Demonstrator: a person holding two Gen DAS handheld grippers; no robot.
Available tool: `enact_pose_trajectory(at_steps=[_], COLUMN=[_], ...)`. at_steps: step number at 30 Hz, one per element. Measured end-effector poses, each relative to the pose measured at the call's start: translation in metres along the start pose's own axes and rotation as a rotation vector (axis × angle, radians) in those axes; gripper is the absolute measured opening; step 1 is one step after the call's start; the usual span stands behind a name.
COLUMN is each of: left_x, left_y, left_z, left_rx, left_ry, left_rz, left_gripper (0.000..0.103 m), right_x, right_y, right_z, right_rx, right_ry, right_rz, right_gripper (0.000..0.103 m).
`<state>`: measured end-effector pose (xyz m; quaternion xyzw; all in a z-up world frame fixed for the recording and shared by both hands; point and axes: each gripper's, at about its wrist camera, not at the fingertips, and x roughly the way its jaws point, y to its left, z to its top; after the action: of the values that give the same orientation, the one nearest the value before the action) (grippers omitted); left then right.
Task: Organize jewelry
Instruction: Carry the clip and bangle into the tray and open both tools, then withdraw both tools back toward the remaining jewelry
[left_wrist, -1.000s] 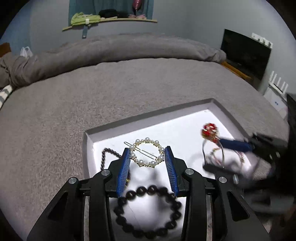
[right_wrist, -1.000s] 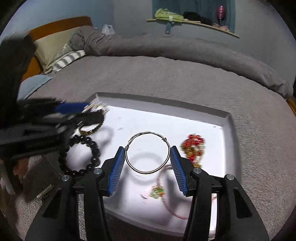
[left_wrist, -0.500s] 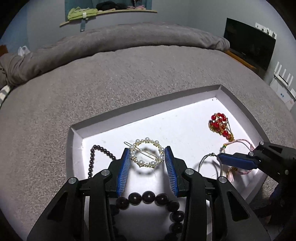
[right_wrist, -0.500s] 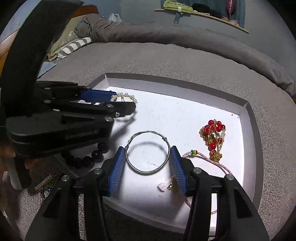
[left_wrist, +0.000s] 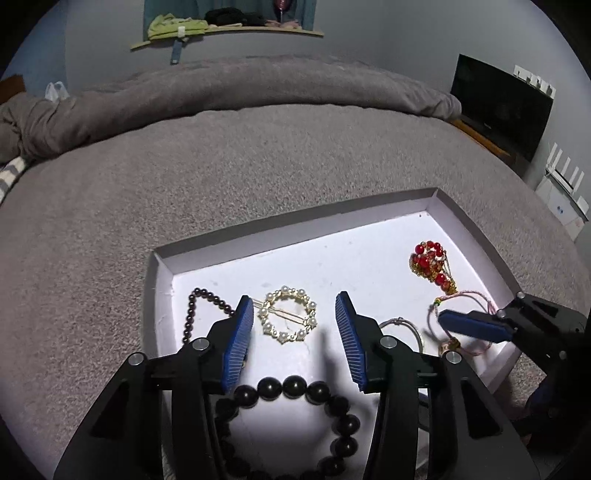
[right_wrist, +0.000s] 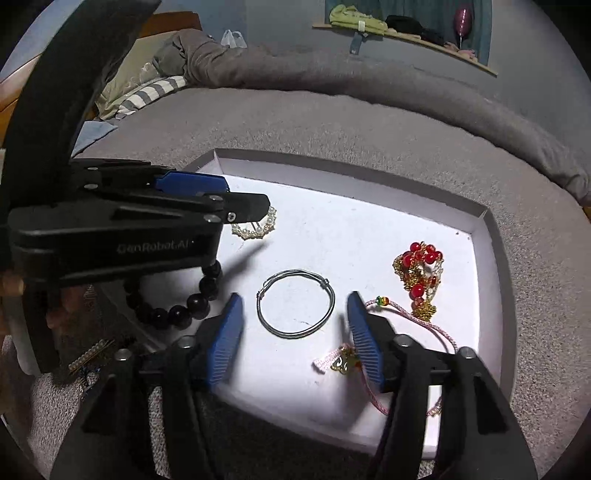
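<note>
A white tray (left_wrist: 354, 266) lies on the grey bed. In it are a pearl ring hair clip (left_wrist: 288, 314), a large dark bead bracelet (left_wrist: 295, 417), a thin dark bead strand (left_wrist: 199, 310), a silver wire bangle (right_wrist: 295, 308), a red and gold bead charm (right_wrist: 421, 269) and a pink cord bracelet (right_wrist: 406, 325). My left gripper (left_wrist: 294, 332) is open and empty just above the pearl clip. My right gripper (right_wrist: 294, 325) is open and empty, its fingers either side of the silver bangle. The left gripper (right_wrist: 207, 199) hides part of the pearl clip in the right wrist view.
A grey blanket covers the bed (left_wrist: 221, 166), with a rolled duvet (left_wrist: 240, 88) at the back. A small gold bar clip (right_wrist: 90, 356) lies on the blanket left of the tray. A television (left_wrist: 502, 103) stands at the right.
Both grippers have opened wider. The left gripper has drawn back a little, so the pearl clip now lies ahead of its fingertips. The right gripper stays over the silver bangle.
</note>
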<state>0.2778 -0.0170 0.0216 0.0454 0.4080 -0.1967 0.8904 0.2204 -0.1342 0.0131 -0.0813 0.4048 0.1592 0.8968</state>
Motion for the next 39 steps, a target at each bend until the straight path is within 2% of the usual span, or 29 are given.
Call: enact_pose_trajectory(at_steps=[3,5,7,10,15,21,25,28,32,39], left_x=[-0.014,-0.028,-0.043,-0.061,-0.092,-0.13,-0.154,-0.16,-0.161,-0.156], left_y=[-0.003,-0.006,-0.009,-0.013,-0.024,-0.034,-0.042,-0.041,-0.035,-0.011], left_z=[-0.002,-0.005,-0.011,-0.019,-0.031,-0.054,-0.083,-0.104,-0.126,-0.141], left_rx=[0.005,0.004,0.002,0.004,0.026,0.028,0.045,0.024,-0.007,-0.033], left_ry=[-0.016,-0.037,-0.06,-0.082,-0.115,-0.149,-0.21,-0.218,-0.221,-0.205], left_rz=[0.014,0.02,0.02,0.034,0.064,0.099,0.142,0.15,0.171,0.186], left_gripper=[0.052,0.064,0.066,0.076,0.077,0.081,0.084,0.084,0.085,0.085], right_x=[-0.016,-0.03,-0.049,-0.071,-0.104,-0.119,-0.12,-0.113,-0.115,-0.106], right_y=[0.002,0.003,0.003,0.001,0.003,0.009,0.004,0.001,-0.003,0.005], right_z=[-0.006,-0.013,-0.022,-0.034,-0.055,-0.071,-0.087,-0.093,-0.098,-0.1], right_rx=[-0.007,-0.008,-0.003,0.026,0.067,0.099,0.17,0.178,0.197,0.146], right_ry=[-0.019,-0.038,-0.074,-0.103,-0.147,-0.175,-0.196,-0.168,-0.173,-0.158], right_rz=[-0.017,-0.024,-0.042,-0.043,-0.062,-0.082,-0.059,-0.077,-0.078,-0.099], right_gripper=[0.068,0.072,0.079,0.08,0.091,0.093,0.093,0.093,0.093,0.093])
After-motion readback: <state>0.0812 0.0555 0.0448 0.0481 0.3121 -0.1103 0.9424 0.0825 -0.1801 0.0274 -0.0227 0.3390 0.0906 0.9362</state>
